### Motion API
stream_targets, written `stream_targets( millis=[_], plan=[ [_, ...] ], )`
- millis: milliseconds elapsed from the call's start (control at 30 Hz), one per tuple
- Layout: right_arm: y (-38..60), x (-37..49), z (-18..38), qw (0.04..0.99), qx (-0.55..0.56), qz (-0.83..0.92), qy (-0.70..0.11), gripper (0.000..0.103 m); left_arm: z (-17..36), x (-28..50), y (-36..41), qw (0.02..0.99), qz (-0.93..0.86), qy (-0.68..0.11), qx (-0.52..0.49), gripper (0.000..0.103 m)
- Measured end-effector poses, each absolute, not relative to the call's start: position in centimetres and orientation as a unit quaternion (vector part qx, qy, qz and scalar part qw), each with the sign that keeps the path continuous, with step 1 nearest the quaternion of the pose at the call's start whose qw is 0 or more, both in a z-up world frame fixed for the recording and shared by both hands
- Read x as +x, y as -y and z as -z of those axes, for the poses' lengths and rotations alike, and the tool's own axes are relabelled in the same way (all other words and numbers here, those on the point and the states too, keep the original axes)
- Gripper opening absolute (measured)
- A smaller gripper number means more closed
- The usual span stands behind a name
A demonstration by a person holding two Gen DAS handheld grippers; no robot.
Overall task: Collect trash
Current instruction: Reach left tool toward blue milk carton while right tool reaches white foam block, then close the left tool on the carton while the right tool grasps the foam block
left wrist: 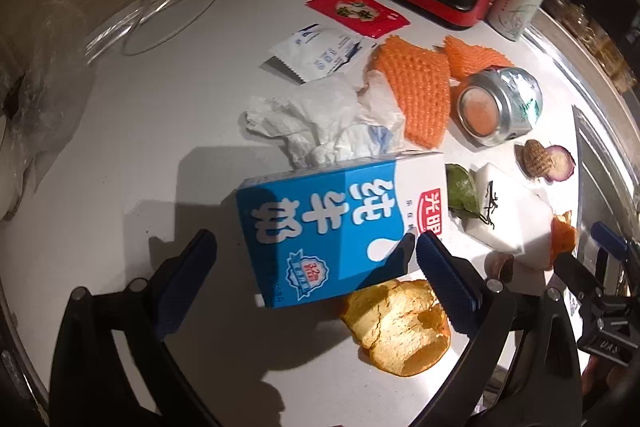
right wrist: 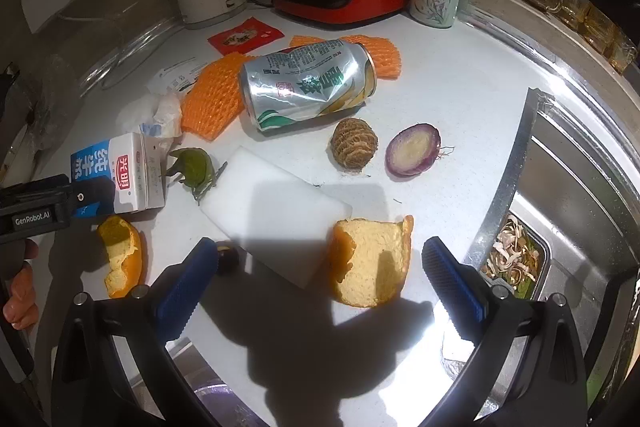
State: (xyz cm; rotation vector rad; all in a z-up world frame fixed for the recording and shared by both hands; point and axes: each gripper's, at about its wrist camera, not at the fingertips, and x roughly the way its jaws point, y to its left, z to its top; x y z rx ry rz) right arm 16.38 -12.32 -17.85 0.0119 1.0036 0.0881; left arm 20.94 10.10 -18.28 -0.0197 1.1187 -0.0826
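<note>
Blue-and-white cardboard milk carton (left wrist: 320, 227) lying flat on white tabletop (left wrist: 160, 131), between wide-spread left hand-held gripper (left wrist: 316, 247).
Probably light, stiff, crushable: best pinched across long sides. Right hand-held gripper (right wrist: 320, 259) likewise wide, empty.

The milk carton (left wrist: 320, 223) carried large white characters 纯牛奶 on blue, a red 光明 brand patch near its top and a small badge reading 3.2. The crushed can (right wrist: 308, 83) showed 雪碧 in green. The left gripper's black body (right wrist: 36, 213) bore "GenRobot.AI"; smaller print elsewhere was unreadable
</note>
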Motion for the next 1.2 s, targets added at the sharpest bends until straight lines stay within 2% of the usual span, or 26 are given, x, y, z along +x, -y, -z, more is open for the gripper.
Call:
stream_targets(
  millis=[333, 533, 667, 767, 933, 1200],
  plan=[
    [12.1, 17.0, 18.1, 0.869, -0.031, -0.058, -0.490, 0.101, 17.7, 21.8, -9.2, 0.851, 0.154, -0.496, 0.082, 0.096],
    [12.5, 16.9, 17.9, 0.868, -0.023, -0.047, -0.494, 0.101, 15.8, 22.0, -8.0, 0.822, 0.253, -0.468, 0.201, 0.096],
    [12.6, 16.7, 17.9, 0.868, -0.013, -0.041, -0.495, 0.101, 16.1, 22.5, -8.3, 0.818, 0.239, -0.496, 0.164, 0.096],
    [12.6, 16.6, 17.8, 0.867, -0.010, -0.042, -0.496, 0.101, 16.1, 21.7, -8.6, 0.823, 0.257, -0.483, 0.154, 0.096],
    [12.5, 16.1, 17.8, 0.866, -0.013, -0.039, -0.498, 0.101, 15.8, 20.5, -6.6, 0.783, 0.310, -0.421, 0.337, 0.096],
    [12.0, 15.2, 17.9, 0.864, -0.011, -0.035, -0.502, 0.101, 18.0, 21.3, -5.3, 0.691, 0.389, -0.406, 0.454, 0.096]
  ],
)
